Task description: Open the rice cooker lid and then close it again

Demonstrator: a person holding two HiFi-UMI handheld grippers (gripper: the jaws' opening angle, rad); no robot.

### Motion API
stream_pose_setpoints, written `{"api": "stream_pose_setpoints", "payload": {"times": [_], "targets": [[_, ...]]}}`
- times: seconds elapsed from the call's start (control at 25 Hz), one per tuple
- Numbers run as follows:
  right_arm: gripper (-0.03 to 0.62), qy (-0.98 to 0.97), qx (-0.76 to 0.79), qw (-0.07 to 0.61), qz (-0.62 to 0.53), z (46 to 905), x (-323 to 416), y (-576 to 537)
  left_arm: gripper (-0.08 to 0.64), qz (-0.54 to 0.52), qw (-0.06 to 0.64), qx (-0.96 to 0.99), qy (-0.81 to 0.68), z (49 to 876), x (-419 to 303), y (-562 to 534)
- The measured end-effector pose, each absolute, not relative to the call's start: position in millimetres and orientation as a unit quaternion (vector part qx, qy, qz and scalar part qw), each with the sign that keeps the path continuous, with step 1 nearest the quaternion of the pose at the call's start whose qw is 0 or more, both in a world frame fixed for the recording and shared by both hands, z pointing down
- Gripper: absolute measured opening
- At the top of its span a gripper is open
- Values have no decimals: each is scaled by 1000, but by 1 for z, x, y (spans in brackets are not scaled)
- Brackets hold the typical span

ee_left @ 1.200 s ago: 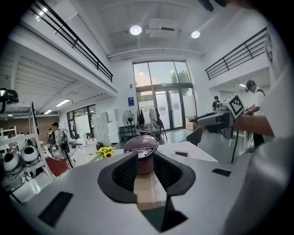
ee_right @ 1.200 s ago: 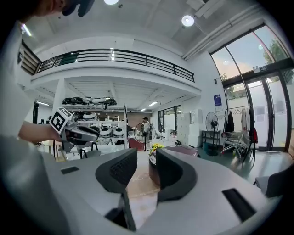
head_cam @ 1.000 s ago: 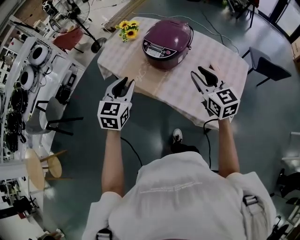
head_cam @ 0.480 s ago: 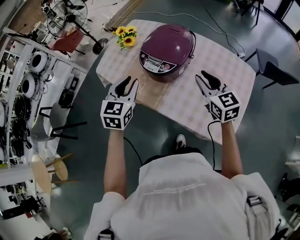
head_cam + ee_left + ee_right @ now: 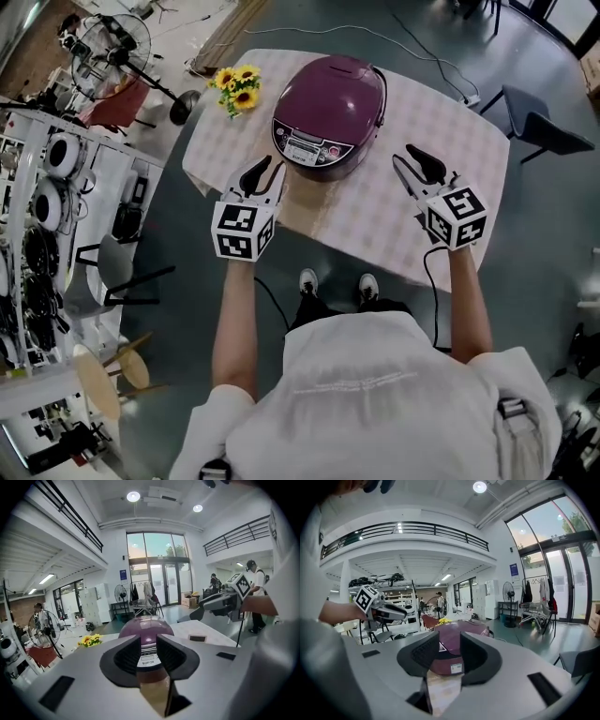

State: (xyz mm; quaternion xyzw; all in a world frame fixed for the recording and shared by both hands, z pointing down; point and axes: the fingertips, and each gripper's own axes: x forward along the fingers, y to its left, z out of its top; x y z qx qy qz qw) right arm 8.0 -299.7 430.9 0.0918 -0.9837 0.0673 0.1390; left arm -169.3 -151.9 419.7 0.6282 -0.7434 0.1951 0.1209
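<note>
Head view shows the purple rice cooker (image 5: 328,112) far across the surface (image 5: 450,131), its lid shut. Left gripper (image 5: 267,173) jaws are apart and empty. Right gripper (image 5: 411,161) jaws are opening, empty too. Nothing is done yet.

Near edge: we see bare table (image 5: 375,230) in front of the rice cooker (image 5: 328,108), open to a straight approach.
Our right of the cooker: broad bare cloth, easy passage.
Our left of the cooker: a narrower strip; sunflowers (image 5: 234,86) stand at that corner, apart from the cooker.
Off the table: a chair (image 5: 544,131) far right and a fan (image 5: 101,39) far left, both well apart from it.
</note>
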Motion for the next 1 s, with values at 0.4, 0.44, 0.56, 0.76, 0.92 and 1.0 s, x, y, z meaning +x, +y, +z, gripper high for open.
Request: {"api": "stream_pose_setpoints", "payload": {"times": [0.4, 0.44, 0.56, 0.76, 0.92, 1.0], "targets": [[146, -965, 206, 149, 69, 437, -9, -298, 115, 191, 114, 713, -665, 445, -214, -209], [146, -962, 215, 149, 71, 434, -8, -295, 114, 189, 115, 717, -661, 445, -216, -212], [146, -956, 237, 151, 78, 432, -9, -285, 114, 184, 125, 725, -651, 451, -221, -219], [146, -949, 258, 162, 84, 437, -4, -273, 114, 182, 136, 736, -638, 463, -217, -231], [146, -945, 265, 169, 85, 442, 4, -268, 114, 186, 140, 738, -633, 473, -212, -243], [146, -944, 268, 173, 87, 446, 9, -266, 114, 190, 145, 737, -633, 479, -210, -247]]}}
